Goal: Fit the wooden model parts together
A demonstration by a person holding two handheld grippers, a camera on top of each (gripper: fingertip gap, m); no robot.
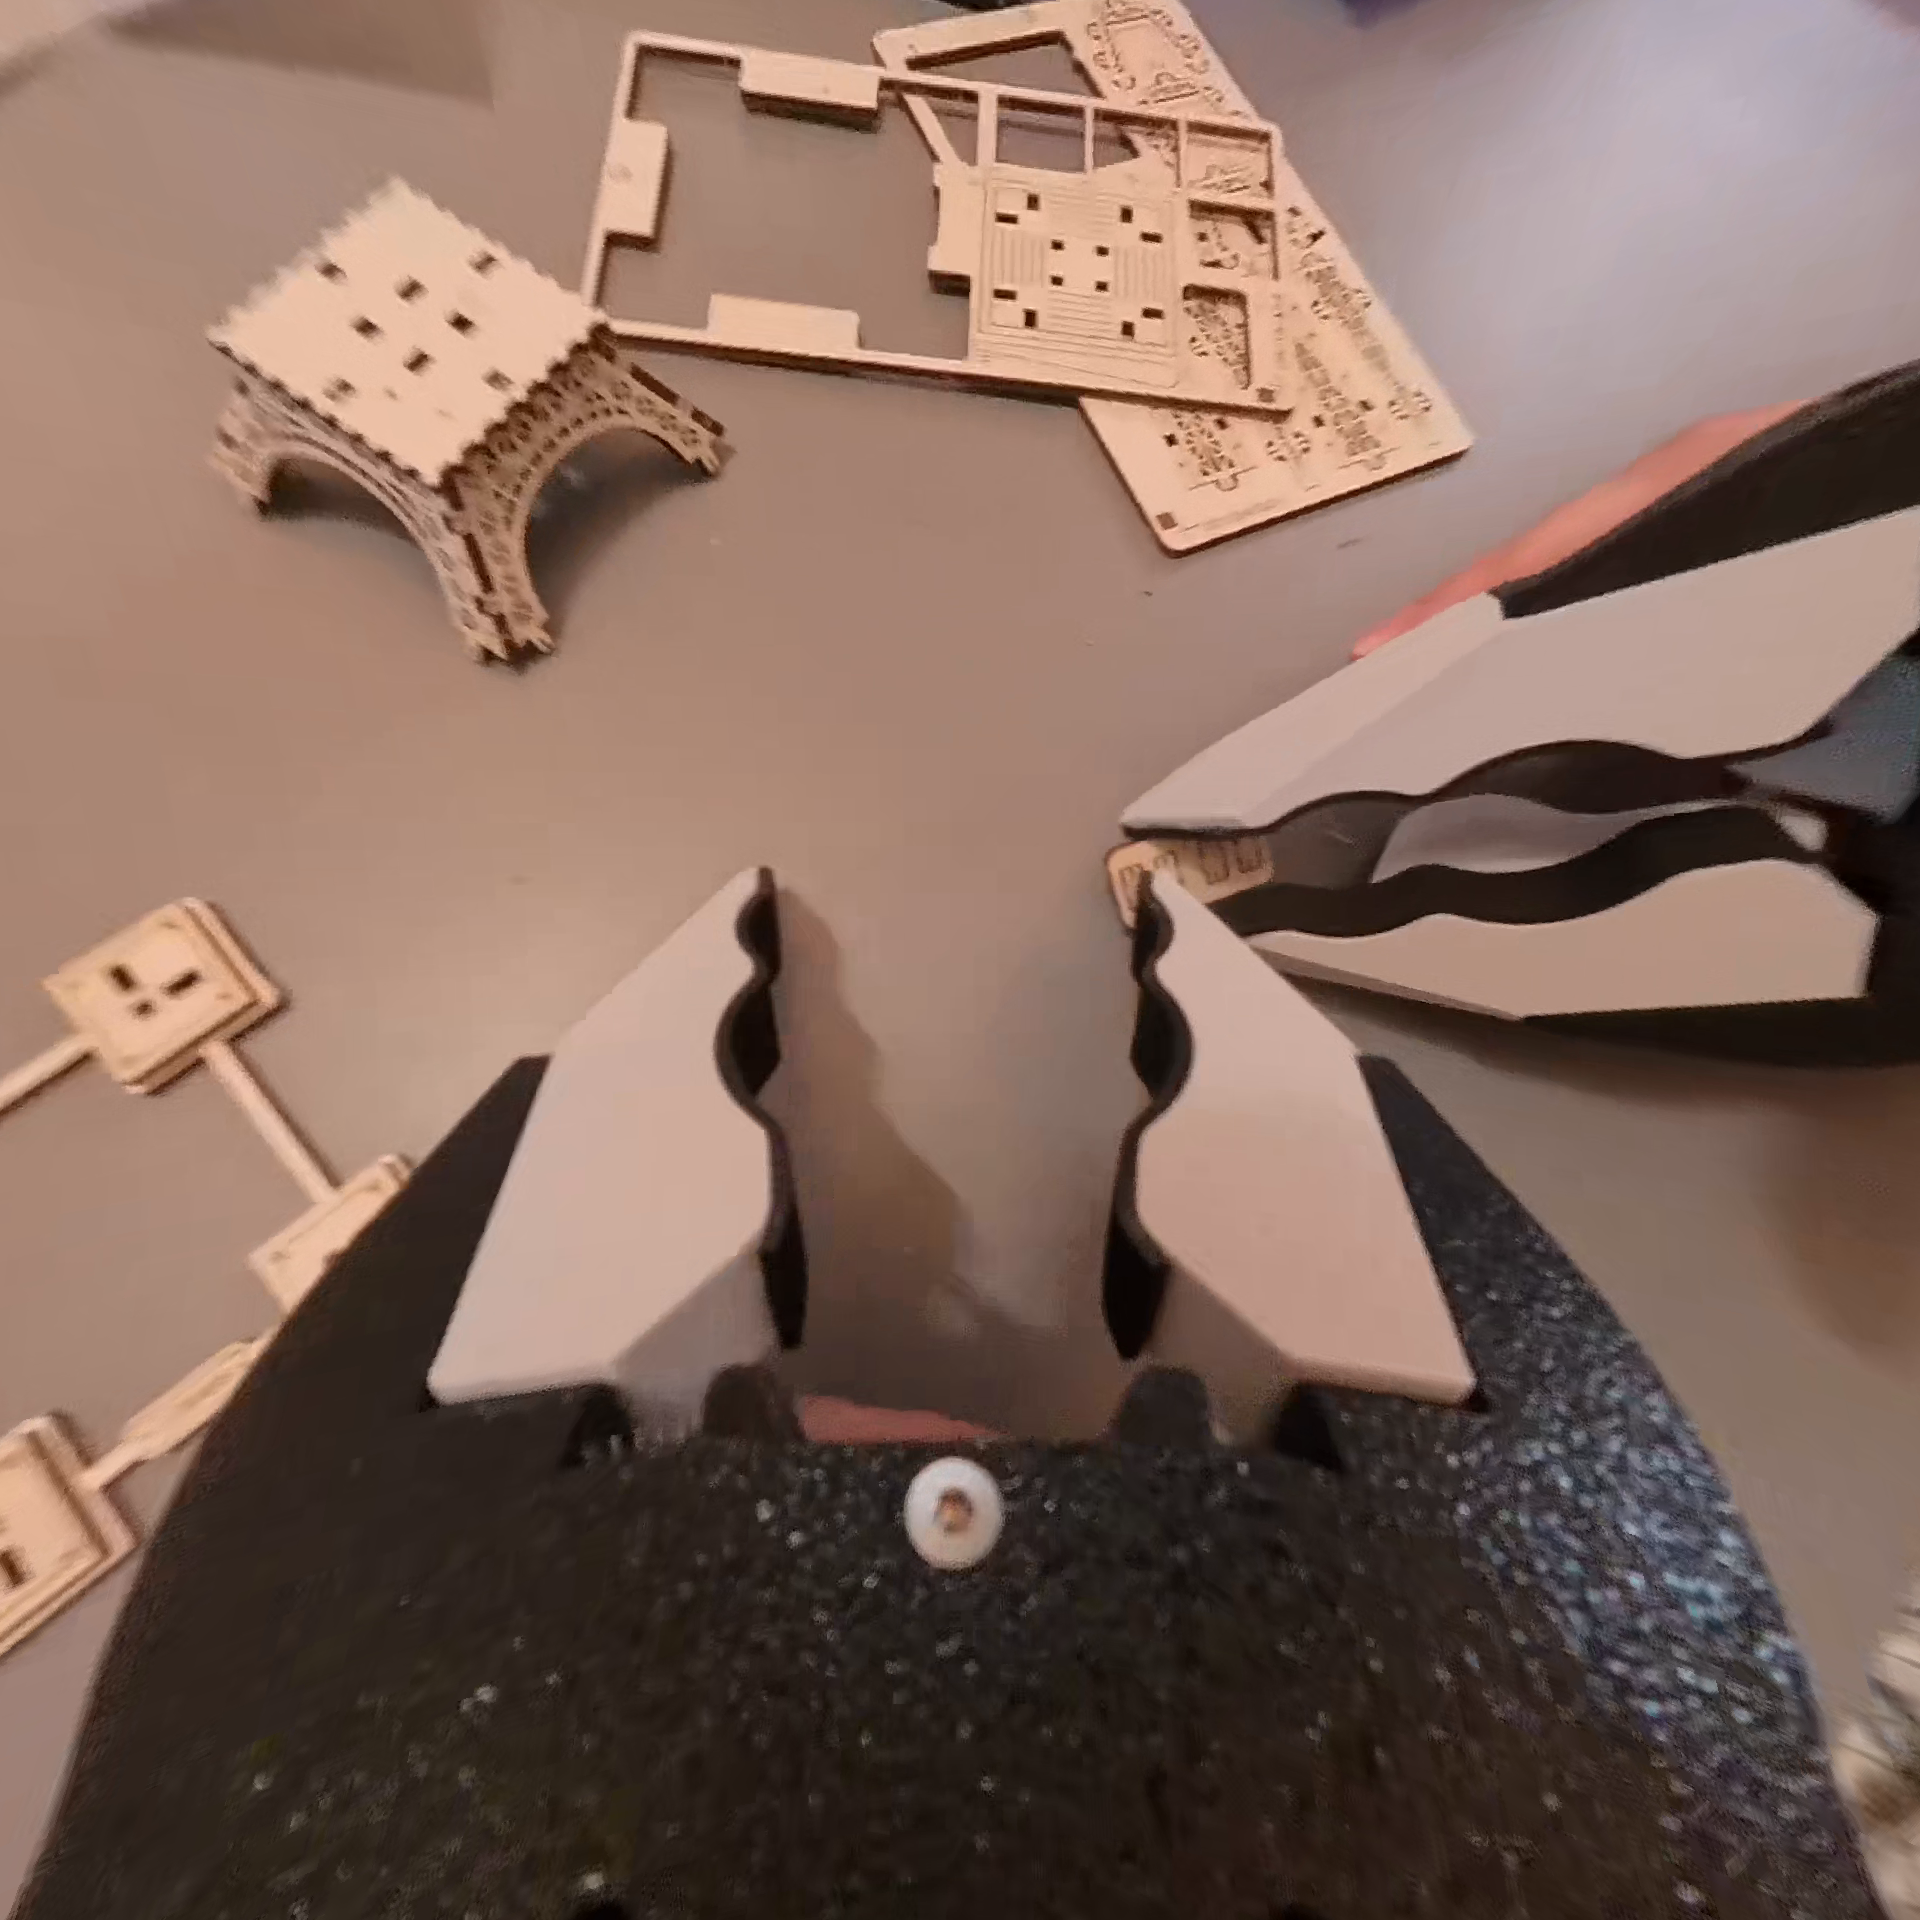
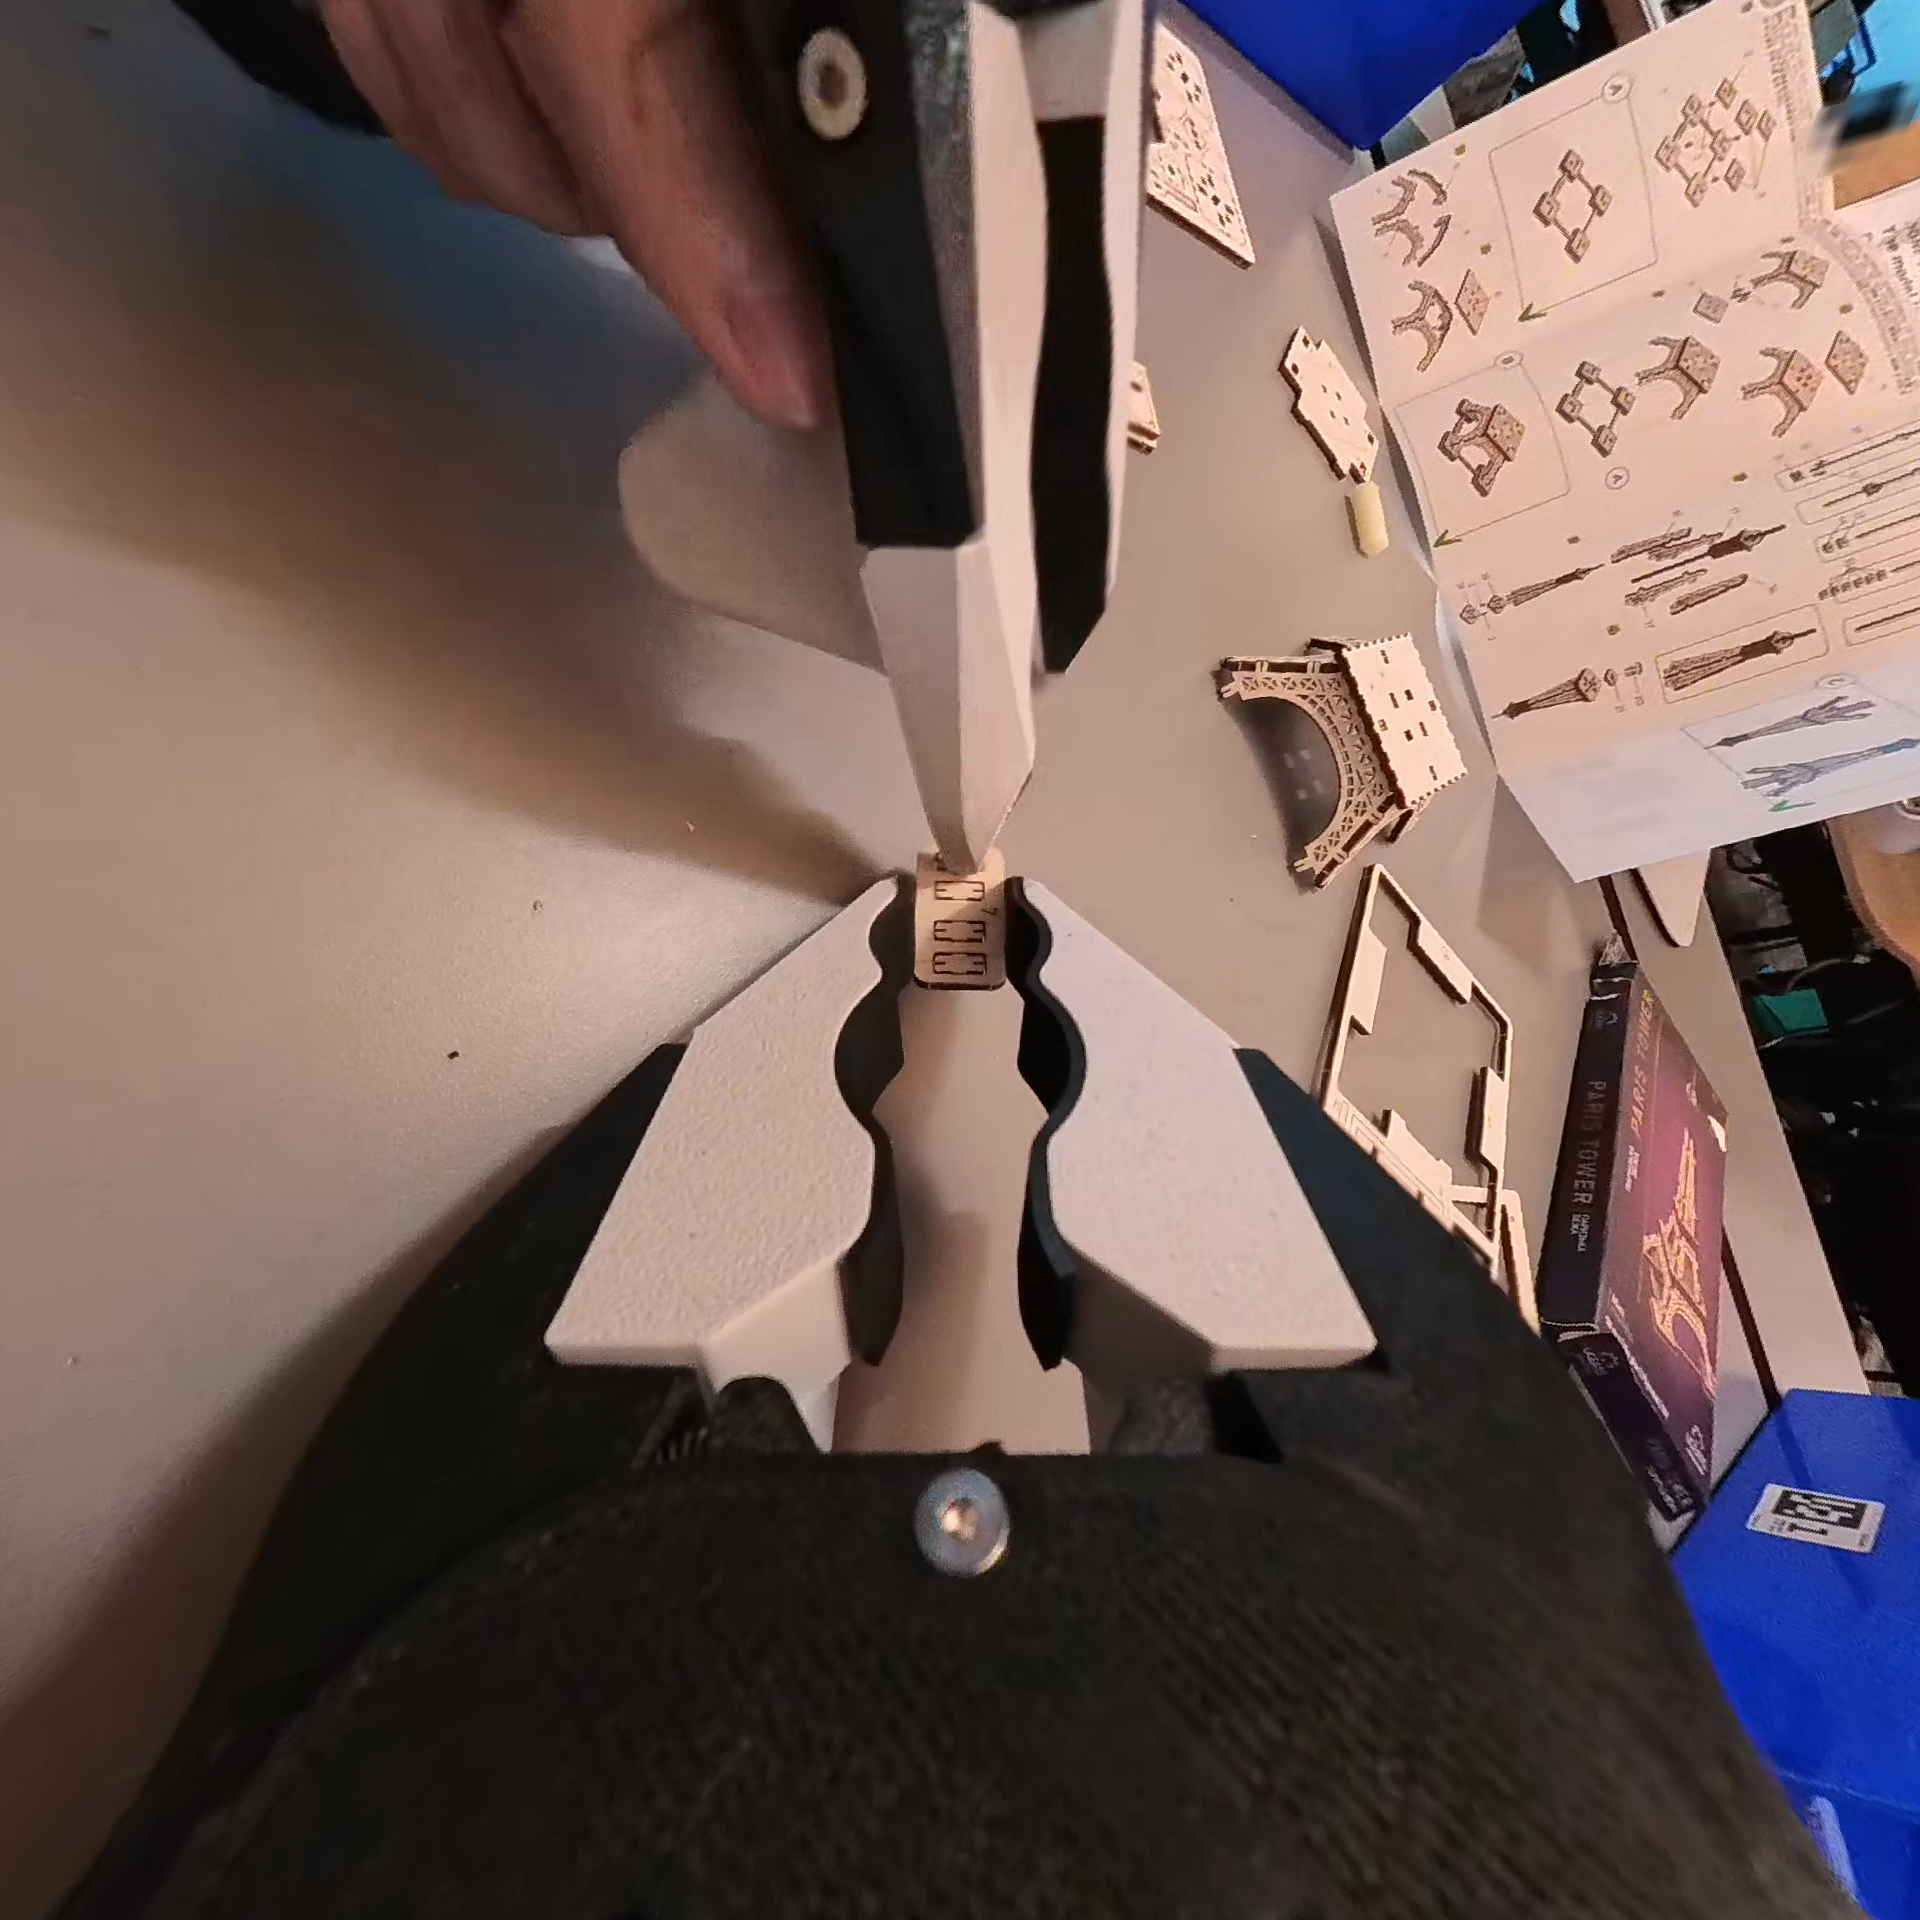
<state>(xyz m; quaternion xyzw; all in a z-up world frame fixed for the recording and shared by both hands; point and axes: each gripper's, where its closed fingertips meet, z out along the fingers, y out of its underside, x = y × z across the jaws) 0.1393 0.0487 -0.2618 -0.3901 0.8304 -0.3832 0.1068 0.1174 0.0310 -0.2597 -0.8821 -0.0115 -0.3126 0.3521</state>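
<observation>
On the grey tabletop (image 1: 883, 644), small square wooden pieces joined by thin sprues (image 1: 156, 997) lay at the far left. Beyond them stood the arched, lattice-legged wooden tower base (image 1: 436, 384), then two overlapping laser-cut wooden sheets (image 1: 1039, 260). The left gripper (image 1: 954, 914) hovered with its fingers spread, holding nothing. To its right, the right gripper (image 2: 958, 914) pinched a small slotted wooden tab (image 2: 958, 930) at its fingertips, one left fingertip (image 2: 961, 800) touching the tab's far edge.
</observation>
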